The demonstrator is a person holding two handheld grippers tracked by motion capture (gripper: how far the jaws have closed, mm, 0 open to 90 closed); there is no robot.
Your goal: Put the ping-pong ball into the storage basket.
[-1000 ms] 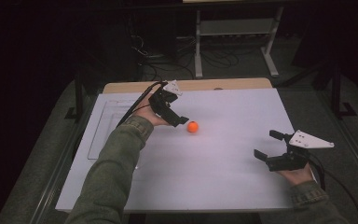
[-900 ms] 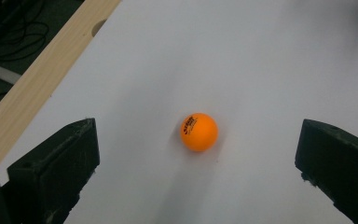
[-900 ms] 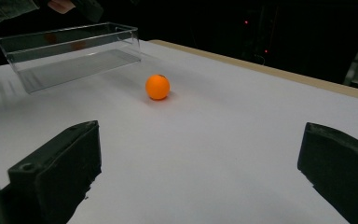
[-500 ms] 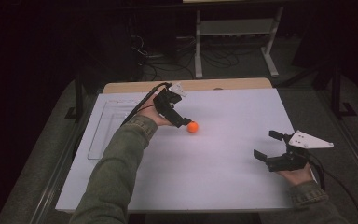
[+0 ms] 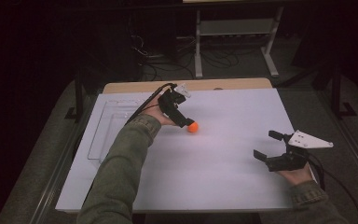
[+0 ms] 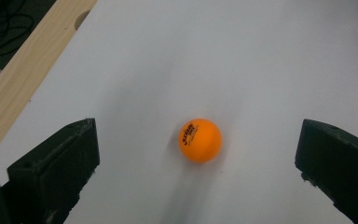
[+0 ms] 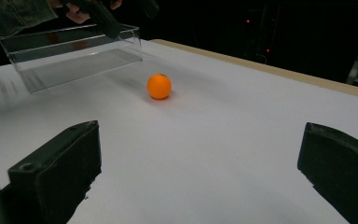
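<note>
Between the left gripper's jaws I'm seeing the orange ball sitting on the white table sheet, roughly centred in the gap and just ahead of the tips; jaws are standing wide, holding nothing, neither touching the ball. It's a sphere, so no long axis to line up, any closing direction is working. Left hand is clearly the nearer one: right gripper is idling well apart near the table's right edge, jaws also spread and empty, ball showing far off in its view. I'm judging the next move as a small advance plus close. Clear tray is lying left of the ball, near but not touching; wooden table edge is running beyond. Open sheet to the right is giving the ball room to roll if I'm nudging it
</note>
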